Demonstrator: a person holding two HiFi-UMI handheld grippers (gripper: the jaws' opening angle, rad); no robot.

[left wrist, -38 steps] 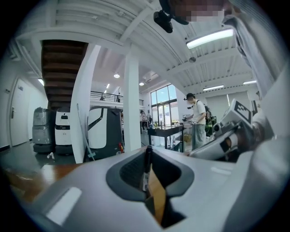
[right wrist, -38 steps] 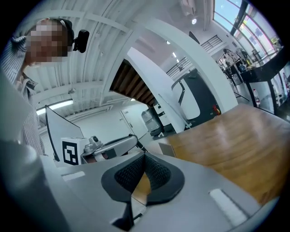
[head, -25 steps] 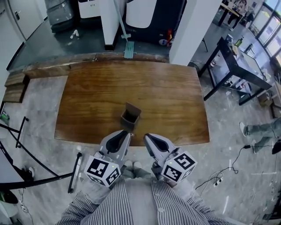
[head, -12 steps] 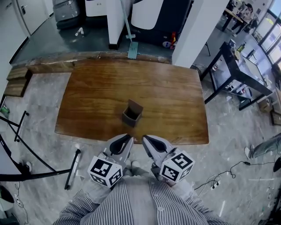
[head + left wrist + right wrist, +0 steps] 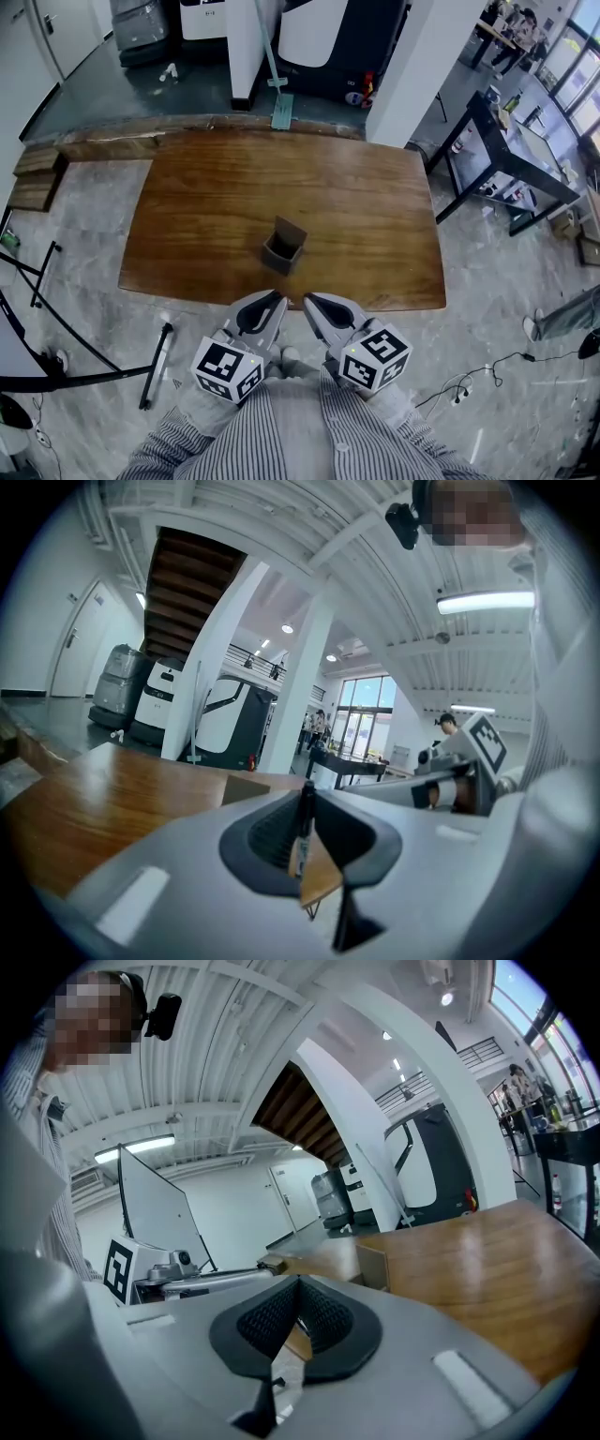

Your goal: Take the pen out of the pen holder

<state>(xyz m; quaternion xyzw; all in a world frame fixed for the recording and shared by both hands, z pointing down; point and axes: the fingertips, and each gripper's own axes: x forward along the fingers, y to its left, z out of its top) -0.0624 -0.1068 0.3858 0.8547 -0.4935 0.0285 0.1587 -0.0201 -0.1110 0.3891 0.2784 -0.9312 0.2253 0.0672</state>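
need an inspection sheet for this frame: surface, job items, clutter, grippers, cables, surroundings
Surface: wooden table, only the pen holder on it.
Job's things: pen holder upright near the table's near edge, no pen seen sticking out; pen is in the left gripper.
Clutter: nothing seen on the table.
Grippers: left gripper shut on the pen; right gripper jaws together, empty; both just short of the table's near edge.
Cables: loose cables on the floor, right of the person.
Surroundings: black stand legs on the floor at left; black-framed table at right; white pillar behind.
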